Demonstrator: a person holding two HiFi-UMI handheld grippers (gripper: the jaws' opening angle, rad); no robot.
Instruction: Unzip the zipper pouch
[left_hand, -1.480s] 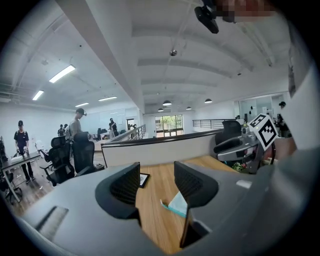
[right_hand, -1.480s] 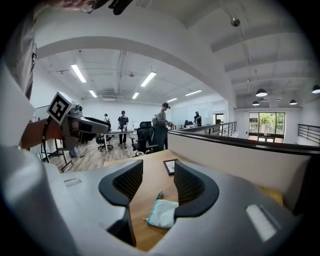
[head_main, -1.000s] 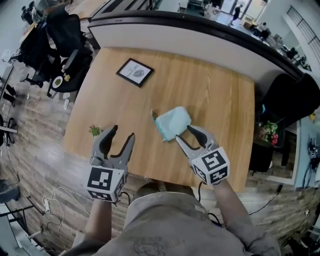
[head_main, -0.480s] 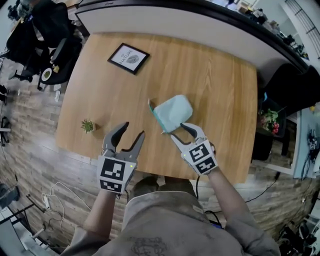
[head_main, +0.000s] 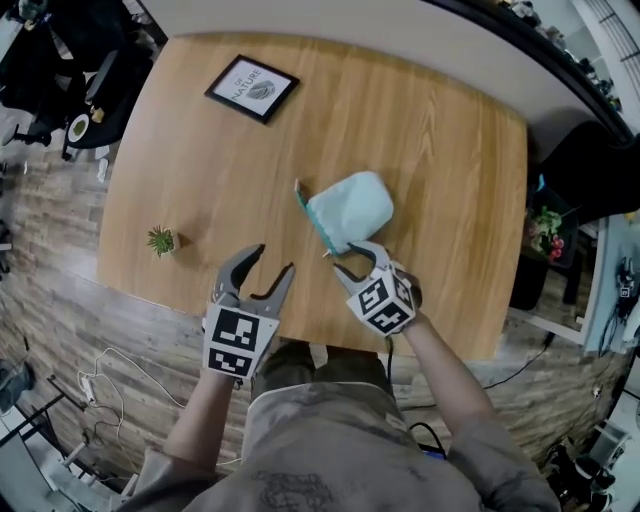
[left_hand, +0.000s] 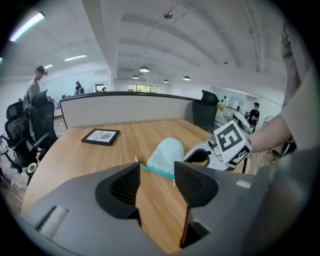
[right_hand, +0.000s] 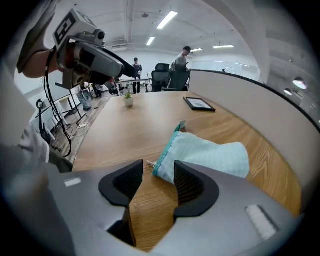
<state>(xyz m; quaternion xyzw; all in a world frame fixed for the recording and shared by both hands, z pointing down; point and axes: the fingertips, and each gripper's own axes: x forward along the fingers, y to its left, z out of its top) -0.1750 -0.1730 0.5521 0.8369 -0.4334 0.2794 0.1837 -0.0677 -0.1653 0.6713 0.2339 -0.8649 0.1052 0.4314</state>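
Right gripper (head_main: 352, 260) has moved up to the near corner of the zipper pouch (head_main: 352, 205)
Its fingers are open with the corner at their tips; the pouch lies on the tabletop (head_main: 450, 150). Left gripper (head_main: 274, 260) fingers are open too, holding nothing

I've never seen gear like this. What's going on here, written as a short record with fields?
Surface: wooden table
Main item: pale teal zipper pouch, lying flat near mid-table
Left gripper: open, empty, apart from the pouch
Right gripper: open, jaw tips at the pouch's near corner, not clamped on it
Other items: framed picture at the far left; small potted plant near the left edge
Task status: neither gripper holds the pouch yet
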